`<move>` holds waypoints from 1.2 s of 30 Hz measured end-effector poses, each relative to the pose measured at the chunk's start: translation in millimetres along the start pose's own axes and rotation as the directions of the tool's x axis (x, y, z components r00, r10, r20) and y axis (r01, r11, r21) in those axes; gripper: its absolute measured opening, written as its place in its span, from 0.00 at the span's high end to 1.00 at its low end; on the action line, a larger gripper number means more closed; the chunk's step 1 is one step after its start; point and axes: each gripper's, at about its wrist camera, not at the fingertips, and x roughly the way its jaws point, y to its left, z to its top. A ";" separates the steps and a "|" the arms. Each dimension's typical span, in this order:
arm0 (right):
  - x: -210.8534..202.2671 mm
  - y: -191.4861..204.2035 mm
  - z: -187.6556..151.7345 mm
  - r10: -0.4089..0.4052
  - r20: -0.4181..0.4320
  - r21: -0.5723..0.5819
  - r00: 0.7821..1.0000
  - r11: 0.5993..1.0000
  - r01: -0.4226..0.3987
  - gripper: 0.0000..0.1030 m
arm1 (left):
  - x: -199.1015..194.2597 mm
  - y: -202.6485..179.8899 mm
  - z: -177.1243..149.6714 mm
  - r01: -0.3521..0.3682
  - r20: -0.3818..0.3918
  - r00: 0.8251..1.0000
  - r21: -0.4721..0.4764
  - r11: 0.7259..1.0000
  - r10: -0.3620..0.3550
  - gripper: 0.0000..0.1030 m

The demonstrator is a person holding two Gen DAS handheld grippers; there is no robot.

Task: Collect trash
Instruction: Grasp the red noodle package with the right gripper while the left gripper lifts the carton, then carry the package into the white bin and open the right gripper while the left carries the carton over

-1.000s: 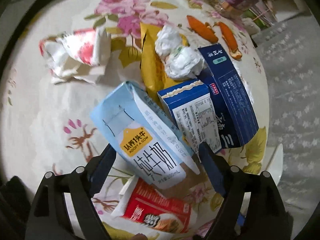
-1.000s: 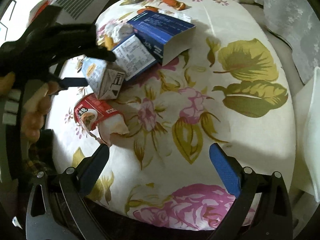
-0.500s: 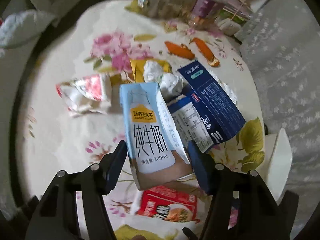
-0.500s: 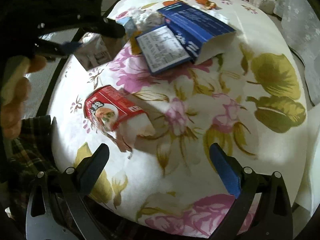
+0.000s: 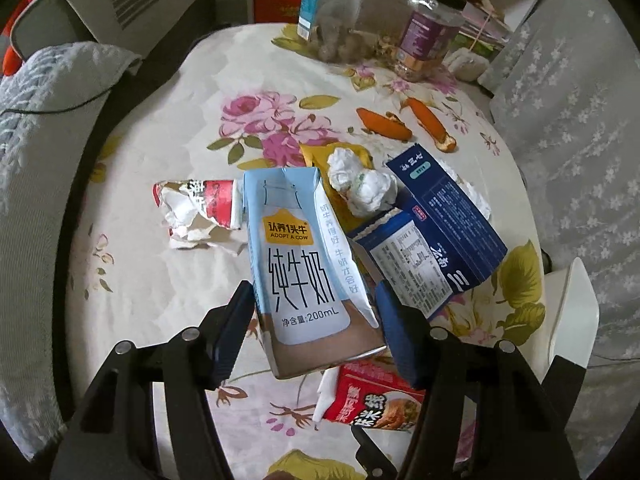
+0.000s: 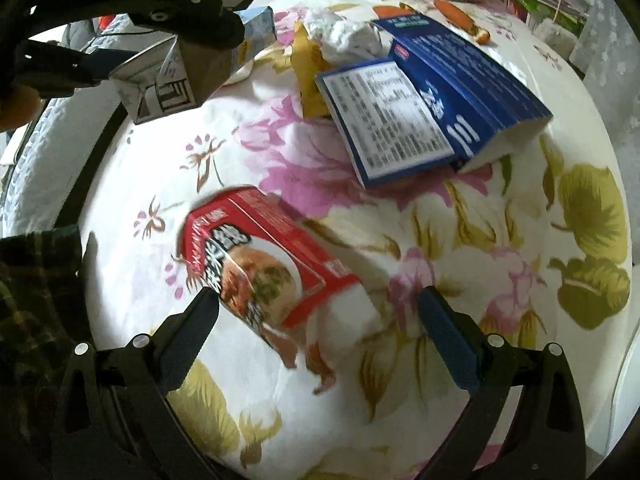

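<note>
- My left gripper (image 5: 314, 320) pinches the pale blue milk carton (image 5: 298, 256) across its lower body; both pads press its sides, and the carton is clear of the table.
- From the right wrist view the same carton (image 6: 172, 76) hangs at upper left, grey bottom panel toward the lens, left gripper's black fingers (image 6: 188, 20) clamped over it.
- My right gripper (image 6: 318, 316) stands spread wide, nothing between the pads. It hovers over the red food box (image 6: 264, 256), which lies on its side on the flowered tablecloth (image 6: 500, 280), open torn end toward my fingers. Left pad tip just beside the box's picture face; I cannot tell if it touches.
- Red box also shows under the left gripper (image 5: 376, 400), partly hidden by the carton.
- Other trash on the cloth: two dark blue boxes (image 5: 440, 216) overlapping each other, crumpled white tissue (image 5: 360, 188) resting on a yellow wrapper (image 5: 316, 156), a torn red-and-white wrapper (image 5: 196, 212) left of the carton, orange peel pieces (image 5: 384, 124) farther back.
- Far edge of the table: clear jars (image 5: 424, 36) with dark lids.
- Plaid sleeve (image 6: 36, 300) at the left rim of the right view.
</note>
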 end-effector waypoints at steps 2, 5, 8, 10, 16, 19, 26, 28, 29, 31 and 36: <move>3.4 3.4 4.1 -0.009 0.003 -0.011 1.000 1.000 0.009 0.09 | -3.1 2.1 0.4 -0.007 0.015 1.000 0.005 1.000 0.007 0.40; 13.1 12.3 11.7 -0.043 0.003 -0.041 0.999 0.998 0.043 0.16 | -6.0 6.8 1.3 -0.003 0.024 1.000 0.002 1.000 0.003 0.40; 13.8 19.9 16.5 -0.043 0.025 -0.049 0.999 0.998 0.044 0.45 | -7.3 12.3 2.1 0.002 0.029 1.000 -0.007 1.000 -0.002 0.40; 12.8 14.8 20.4 -0.028 0.023 -0.016 0.999 0.999 0.028 0.60 | -7.4 16.0 2.8 0.006 0.029 1.000 -0.015 1.000 -0.005 0.40; 10.2 1.8 23.5 -0.039 0.028 0.036 0.999 0.999 0.038 0.64 | -5.6 15.9 2.6 0.017 0.025 1.000 -0.023 1.000 -0.017 0.40; 10.9 -2.9 24.9 -0.022 0.023 0.050 0.999 0.999 0.021 0.59 | -5.3 12.9 2.4 0.024 0.024 0.999 -0.015 1.000 -0.024 0.40; -2.6 -3.5 13.0 -0.038 0.024 0.013 0.999 0.999 0.038 0.61 | 0.5 12.1 0.5 0.024 0.008 1.000 -0.011 1.000 -0.024 0.40; -6.4 -5.9 15.6 -0.028 0.026 0.034 0.999 0.999 0.027 0.67 | -1.1 12.1 1.6 0.025 0.014 1.000 -0.010 1.000 -0.025 0.40; -10.0 -7.4 16.8 -0.025 0.034 0.040 0.999 0.999 0.024 0.67 | -0.8 12.7 1.3 0.027 0.018 0.999 -0.009 1.000 -0.027 0.40; -20.9 -9.8 19.3 -0.025 0.062 0.041 0.998 0.999 0.023 0.68 | -3.1 12.2 2.4 0.036 0.028 0.999 -0.008 0.999 -0.036 0.40; -49.9 -24.6 17.0 -0.031 0.124 0.081 0.992 0.997 0.022 0.68 | -9.1 4.9 3.8 0.053 0.052 0.997 0.008 0.999 -0.053 0.40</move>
